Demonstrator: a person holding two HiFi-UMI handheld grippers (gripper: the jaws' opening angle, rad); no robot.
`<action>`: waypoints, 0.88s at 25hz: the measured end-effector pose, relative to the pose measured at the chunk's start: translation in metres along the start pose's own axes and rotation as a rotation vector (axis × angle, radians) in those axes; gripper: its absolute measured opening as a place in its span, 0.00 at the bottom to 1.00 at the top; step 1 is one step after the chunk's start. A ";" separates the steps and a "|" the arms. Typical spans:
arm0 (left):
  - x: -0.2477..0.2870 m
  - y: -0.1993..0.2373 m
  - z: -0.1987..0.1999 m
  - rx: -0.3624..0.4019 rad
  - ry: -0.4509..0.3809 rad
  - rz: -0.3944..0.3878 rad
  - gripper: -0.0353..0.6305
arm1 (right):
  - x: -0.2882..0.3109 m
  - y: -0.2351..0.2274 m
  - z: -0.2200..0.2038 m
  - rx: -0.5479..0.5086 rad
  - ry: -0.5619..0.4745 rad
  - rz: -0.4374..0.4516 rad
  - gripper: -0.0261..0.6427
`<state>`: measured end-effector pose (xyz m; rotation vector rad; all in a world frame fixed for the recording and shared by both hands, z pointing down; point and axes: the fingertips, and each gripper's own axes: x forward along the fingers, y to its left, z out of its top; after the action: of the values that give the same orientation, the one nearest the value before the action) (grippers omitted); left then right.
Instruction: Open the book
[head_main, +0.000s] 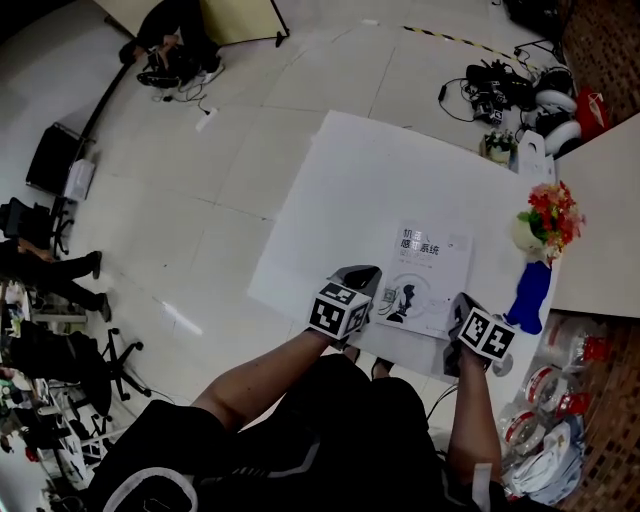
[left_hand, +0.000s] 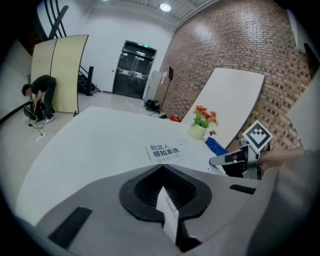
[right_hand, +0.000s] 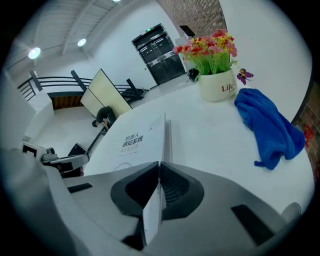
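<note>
A closed white book (head_main: 425, 275) with dark print on its cover lies flat near the front edge of the white table (head_main: 350, 180). It also shows ahead of the jaws in the left gripper view (left_hand: 164, 151) and the right gripper view (right_hand: 140, 140). My left gripper (head_main: 365, 275) sits at the book's front left corner, jaws shut with nothing between them (left_hand: 161, 169). At the book's front right corner is my right gripper (head_main: 462, 303), its jaws closed together just short of the book's edge (right_hand: 159, 164).
A white pot of flowers (head_main: 545, 220) and a blue cloth (head_main: 528, 295) sit to the book's right, near the table's right edge. A second white table (head_main: 610, 220) stands further right. A person (head_main: 175, 40) crouches far off by a yellow panel. Cables and gear (head_main: 500, 90) lie beyond the table.
</note>
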<state>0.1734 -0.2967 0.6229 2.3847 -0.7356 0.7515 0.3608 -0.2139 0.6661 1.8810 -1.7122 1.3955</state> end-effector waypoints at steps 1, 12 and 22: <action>-0.004 -0.001 0.002 -0.003 -0.013 0.006 0.05 | -0.004 0.004 0.003 -0.004 -0.012 0.007 0.06; -0.065 0.017 0.032 -0.005 -0.161 0.001 0.05 | -0.046 0.125 0.037 -0.066 -0.092 0.207 0.04; -0.144 0.103 0.051 -0.054 -0.291 -0.025 0.05 | 0.011 0.288 0.017 -0.290 0.035 0.257 0.04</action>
<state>0.0260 -0.3537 0.5281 2.4764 -0.8286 0.3712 0.1166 -0.3150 0.5492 1.5184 -2.0684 1.1732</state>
